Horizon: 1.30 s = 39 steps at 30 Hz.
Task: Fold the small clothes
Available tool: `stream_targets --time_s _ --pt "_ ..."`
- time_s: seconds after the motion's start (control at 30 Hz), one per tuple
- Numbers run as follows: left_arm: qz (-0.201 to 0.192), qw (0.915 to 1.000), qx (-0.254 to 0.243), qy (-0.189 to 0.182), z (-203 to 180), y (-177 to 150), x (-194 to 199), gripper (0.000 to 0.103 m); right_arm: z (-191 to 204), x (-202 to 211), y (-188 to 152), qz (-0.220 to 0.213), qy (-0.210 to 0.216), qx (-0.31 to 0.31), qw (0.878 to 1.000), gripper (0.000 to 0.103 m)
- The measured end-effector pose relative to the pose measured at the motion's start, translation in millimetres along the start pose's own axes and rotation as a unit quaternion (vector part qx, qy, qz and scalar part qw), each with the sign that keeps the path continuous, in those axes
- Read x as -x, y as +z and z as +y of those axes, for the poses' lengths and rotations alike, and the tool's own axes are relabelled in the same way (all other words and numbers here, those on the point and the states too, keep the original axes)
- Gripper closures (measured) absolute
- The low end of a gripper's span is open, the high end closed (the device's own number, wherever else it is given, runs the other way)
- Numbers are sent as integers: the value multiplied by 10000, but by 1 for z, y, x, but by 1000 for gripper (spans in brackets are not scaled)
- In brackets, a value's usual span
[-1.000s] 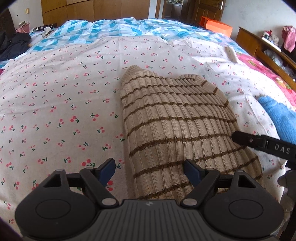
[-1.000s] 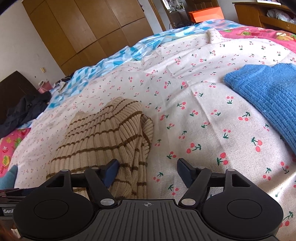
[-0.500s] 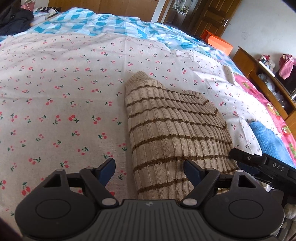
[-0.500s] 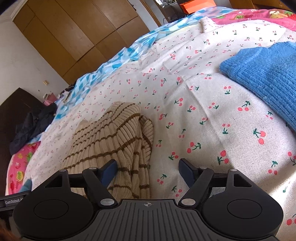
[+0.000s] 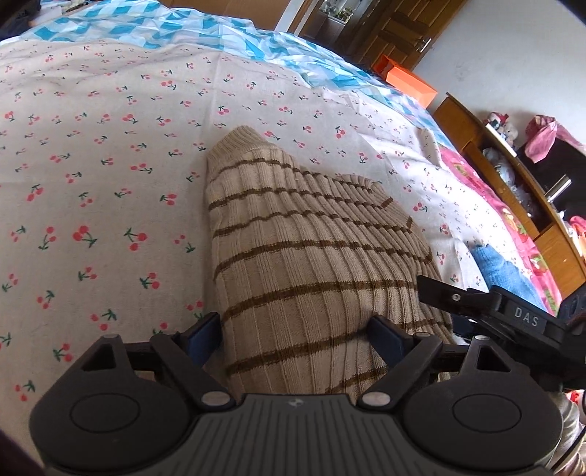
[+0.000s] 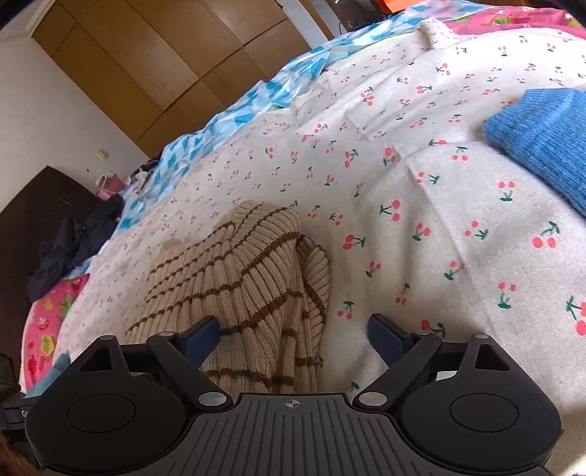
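A beige ribbed sweater with brown stripes (image 5: 304, 256) lies folded on the cherry-print bedspread (image 5: 91, 205). My left gripper (image 5: 295, 335) is open, its jaws straddling the sweater's near left edge. The sweater also shows in the right wrist view (image 6: 241, 278). My right gripper (image 6: 293, 335) is open over the sweater's near right edge, its left finger (image 6: 201, 335) on the knit and its right finger over bare bedspread. The right gripper's arm (image 5: 487, 311) shows at the right of the left wrist view.
A folded blue knit garment (image 6: 545, 142) lies to the right on the bed. A blue-and-white quilt (image 5: 219, 33) covers the far side. A wooden shelf (image 5: 512, 175) stands right of the bed, wardrobes (image 6: 175, 62) at the back, dark clothes (image 6: 69, 241) far left.
Both grippers have moved forward and down toward the sweater's near edge, staying open. The sweater has not visibly moved.
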<state>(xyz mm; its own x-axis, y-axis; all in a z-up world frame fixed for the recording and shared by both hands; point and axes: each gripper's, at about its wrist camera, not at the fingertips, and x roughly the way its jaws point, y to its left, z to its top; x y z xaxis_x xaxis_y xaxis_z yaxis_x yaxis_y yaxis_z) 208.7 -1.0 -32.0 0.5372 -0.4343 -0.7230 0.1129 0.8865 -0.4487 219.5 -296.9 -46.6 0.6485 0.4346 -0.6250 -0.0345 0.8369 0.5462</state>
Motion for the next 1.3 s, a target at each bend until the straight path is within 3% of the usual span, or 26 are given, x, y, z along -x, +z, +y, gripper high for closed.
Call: stream_targets --time_s 0.17,0.23,0.5,0.6,0.73,0.87,1.0,1.07,1.3 --pt "-24 9999 11 -164 8 -1 11 12 -5 -7 4 139 395 -131 9990 13" --pt "-5 9998 8 -207 11 -1 13 12 -12 -4 7 223 484 -155 9985 19" --pt "-76 9992 174 -355 15 7 7 12 -20 -19 6 493 1147 -746 9894 16" --pt "-84 9997 123 -214 17 7 13 12 -12 -21 5 507 954 -490 9929 20" --pt "19 9998 117 -174 18 7 9 11 -32 -19 9 592 1139 -973 9869 40" --pt "39 9990 280 -336 7 13 2 11 -36 -25 6 657 1392 -1248 9802 44" --pt "147 9994 66 -299 2 13 -4 5 -52 -25 7 725 1638 -1624 9703 56" --pt "281 9990 150 -307 7 13 -16 1 -53 -26 7 745 1651 -1624 9700 56" --pt "106 9990 199 -388 3 27 -34 0 -51 -29 5 766 1613 -1582 9711 58"
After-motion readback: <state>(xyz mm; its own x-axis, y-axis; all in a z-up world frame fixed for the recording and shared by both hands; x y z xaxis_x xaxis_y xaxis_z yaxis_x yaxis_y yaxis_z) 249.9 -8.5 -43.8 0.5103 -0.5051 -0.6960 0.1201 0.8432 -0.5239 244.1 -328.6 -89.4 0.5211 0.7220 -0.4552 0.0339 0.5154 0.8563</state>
